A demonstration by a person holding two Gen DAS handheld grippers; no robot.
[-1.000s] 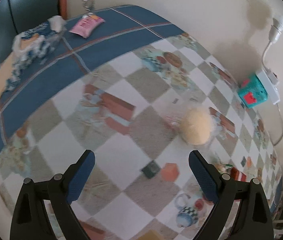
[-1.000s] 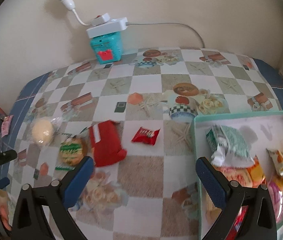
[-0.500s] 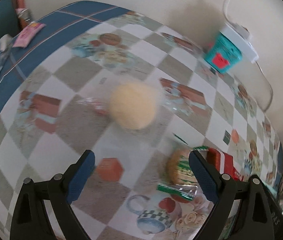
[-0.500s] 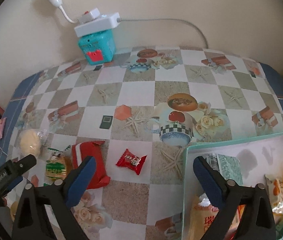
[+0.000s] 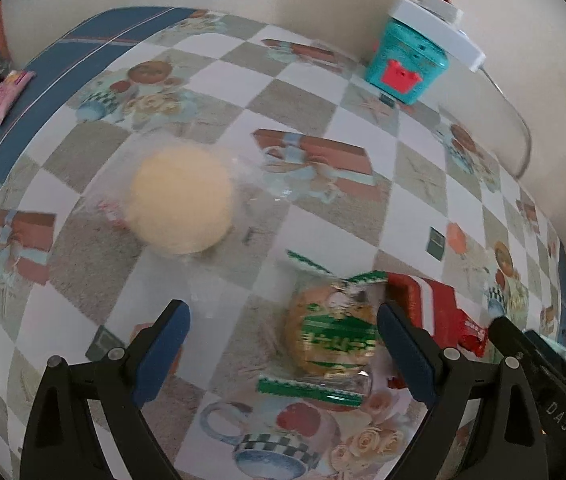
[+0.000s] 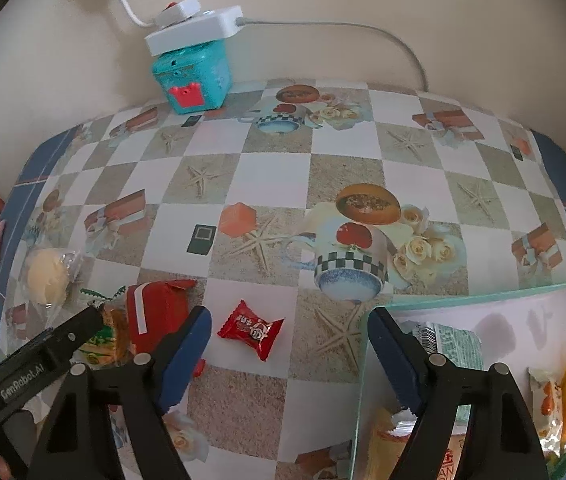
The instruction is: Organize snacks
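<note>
I count four loose snacks on the worktop [image 6: 347,168]: one pale bun [image 5: 181,202], one green-wrapped cake [image 5: 333,334], one red packet [image 6: 159,312] and one red candy [image 6: 251,330]. My left tongs [image 5: 283,344] and right tongs [image 6: 289,360] both gape apart, holding nothing. One tray [image 6: 483,294] beside them holds more packets.

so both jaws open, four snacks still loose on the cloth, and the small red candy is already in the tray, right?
Not the candy. The right wrist view shows the small red candy lying on the tablecloth, left of the tray. Both sets of jaws are open; four snacks are loose.
</note>
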